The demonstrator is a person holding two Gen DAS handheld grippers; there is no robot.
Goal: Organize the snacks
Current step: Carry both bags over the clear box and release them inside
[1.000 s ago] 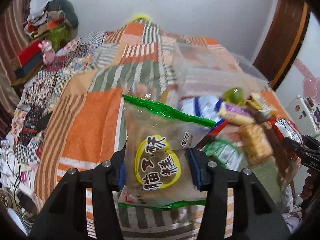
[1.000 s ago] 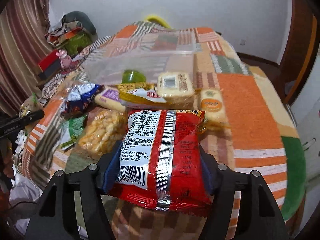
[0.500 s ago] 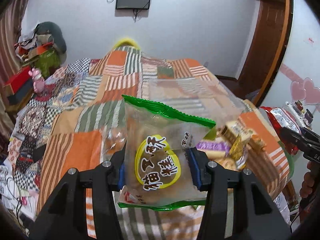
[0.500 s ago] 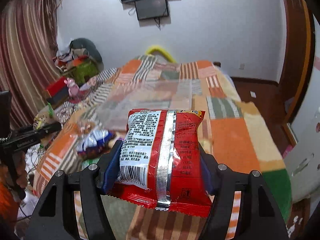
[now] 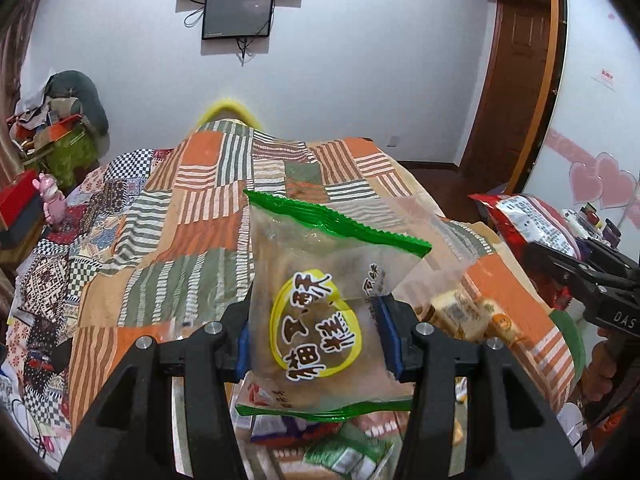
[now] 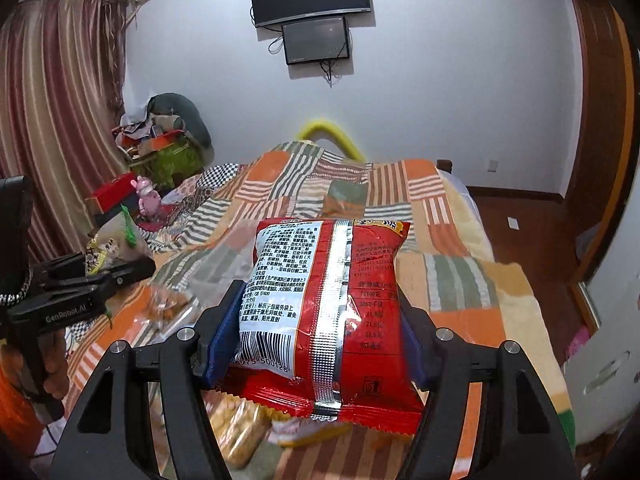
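Left wrist view: left claw [image 5: 316, 340] grips a clear cake packet [image 5: 320, 296], right claw [image 6: 316, 344] grips a red snack bag [image 6: 332, 312]; either slick wrapper could slip onto the bed [image 5: 192, 232] at frame centre.

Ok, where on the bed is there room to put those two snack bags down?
The far stretch of the quilt, up toward the yellow pillow, looks bare, and so does its right side beside the red bag. It is crowded near the grippers: loose snacks lie there, with a clear plastic bag just beyond.
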